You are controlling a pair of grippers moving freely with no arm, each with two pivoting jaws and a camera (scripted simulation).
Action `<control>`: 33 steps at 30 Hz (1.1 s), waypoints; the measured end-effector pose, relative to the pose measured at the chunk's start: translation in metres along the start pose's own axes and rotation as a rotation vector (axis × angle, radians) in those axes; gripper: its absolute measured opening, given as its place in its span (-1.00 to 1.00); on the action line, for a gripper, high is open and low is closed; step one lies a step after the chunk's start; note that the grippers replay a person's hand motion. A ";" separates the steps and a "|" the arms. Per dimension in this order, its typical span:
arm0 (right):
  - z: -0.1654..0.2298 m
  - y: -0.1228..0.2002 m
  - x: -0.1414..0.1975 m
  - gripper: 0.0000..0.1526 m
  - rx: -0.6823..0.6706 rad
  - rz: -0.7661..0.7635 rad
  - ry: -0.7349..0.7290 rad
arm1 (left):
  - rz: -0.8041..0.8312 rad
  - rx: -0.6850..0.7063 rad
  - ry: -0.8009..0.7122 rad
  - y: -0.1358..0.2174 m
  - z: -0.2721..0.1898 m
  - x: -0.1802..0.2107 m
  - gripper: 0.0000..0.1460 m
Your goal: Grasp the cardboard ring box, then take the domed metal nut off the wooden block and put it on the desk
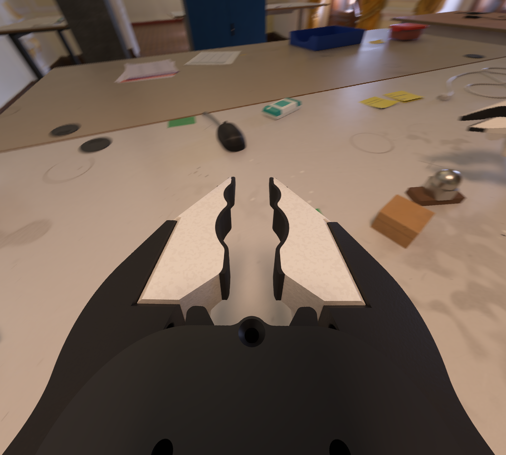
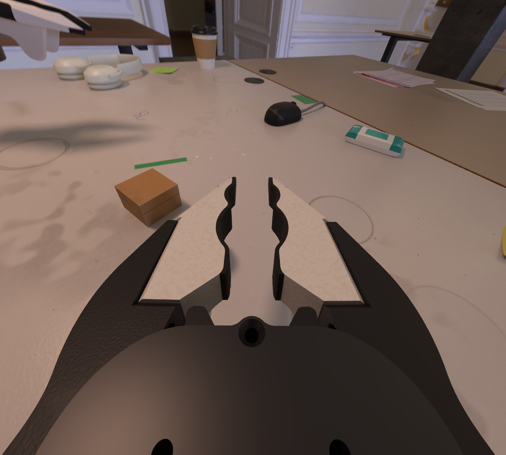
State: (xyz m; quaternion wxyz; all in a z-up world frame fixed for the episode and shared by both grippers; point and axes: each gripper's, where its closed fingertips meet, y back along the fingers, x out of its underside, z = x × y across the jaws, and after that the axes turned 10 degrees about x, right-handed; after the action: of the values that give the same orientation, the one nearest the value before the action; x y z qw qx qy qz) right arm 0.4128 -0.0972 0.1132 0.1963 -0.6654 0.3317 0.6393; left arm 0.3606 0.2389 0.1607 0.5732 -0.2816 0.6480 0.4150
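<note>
Pale desk [image 1: 137, 223]: fills the lower two thirds of both views; faint ring marks and soft shadows on its top; a darker tan desk [image 1: 164, 91] butts against it at the far side.
Left gripper [image 1: 252, 182]: bottom centre of the left wrist view, black body with white fingers, jaws apart with bare desk showing in the gap, nothing between them; it also shows at the upper left edge of the right wrist view.
Right gripper [image 2: 252, 182]: bottom centre of the right wrist view, jaws apart and empty; its fingertips also show at the right edge of the left wrist view.
Headphones [image 2: 95, 69]: cream, upper left of the right wrist view, on the desk.
Coffee cup [image 2: 204, 46]: upright, dark lid, upper centre of the right wrist view.
Cardboard ring box [image 2: 149, 195]: brown, lid on, left of centre in the right wrist view, just beside the right gripper's left finger and clear of the gap; right of centre in the left wrist view.
Mouse [image 1: 230, 136]: black, corded, above centre.
Teal and white packet [image 1: 282, 108]: upper centre right, near the desk seam.
Wooden block [image 1: 435, 195]: dark, flat, right side of the left wrist view, just behind the box.
Domed metal nut [image 1: 442, 184]: shiny, sitting on the block.
</note>
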 end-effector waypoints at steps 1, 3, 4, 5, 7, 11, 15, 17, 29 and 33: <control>0.001 0.000 0.001 -0.66 -0.003 0.013 0.014 | -0.015 0.044 -0.022 -0.009 -0.014 -0.004 -0.71; 0.005 0.000 0.005 -0.60 -0.027 0.040 0.061 | -0.032 0.145 -0.058 -0.030 -0.045 -0.009 -0.74; 0.009 0.000 0.008 -0.56 -0.048 0.061 0.092 | -0.028 0.200 -0.074 -0.041 -0.062 -0.010 -0.74; 0.014 0.001 0.012 -0.52 -0.082 0.087 0.124 | -0.013 0.259 -0.089 -0.052 -0.078 -0.010 -0.74; 0.026 0.002 0.024 -0.37 -0.174 0.174 0.173 | 0.034 0.383 -0.131 -0.073 -0.110 -0.005 -0.74; 0.047 0.001 0.050 -0.06 -0.292 0.334 0.176 | 0.244 0.588 -0.201 -0.106 -0.159 0.032 -0.54; 0.056 -0.005 0.062 -0.01 -0.295 0.384 0.178 | 0.511 0.721 -0.255 -0.123 -0.182 0.089 -0.06; 0.056 -0.008 0.063 -0.02 -0.294 0.397 0.142 | 0.581 0.746 -0.302 -0.127 -0.187 0.106 0.11; 0.048 -0.008 0.067 -0.50 -0.293 0.413 0.158 | 0.583 0.748 -0.328 -0.134 -0.190 0.117 -0.19; 0.014 0.007 0.065 -0.50 -0.212 0.460 0.183 | 0.572 0.748 -0.323 -0.134 -0.189 0.117 -0.19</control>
State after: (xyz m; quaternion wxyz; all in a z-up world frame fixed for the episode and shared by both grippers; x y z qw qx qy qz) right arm 0.3957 -0.1046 0.0492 -0.0554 -0.6444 0.4216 0.6356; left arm 0.3551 0.0224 0.0175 0.5913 0.2004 0.7066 0.3331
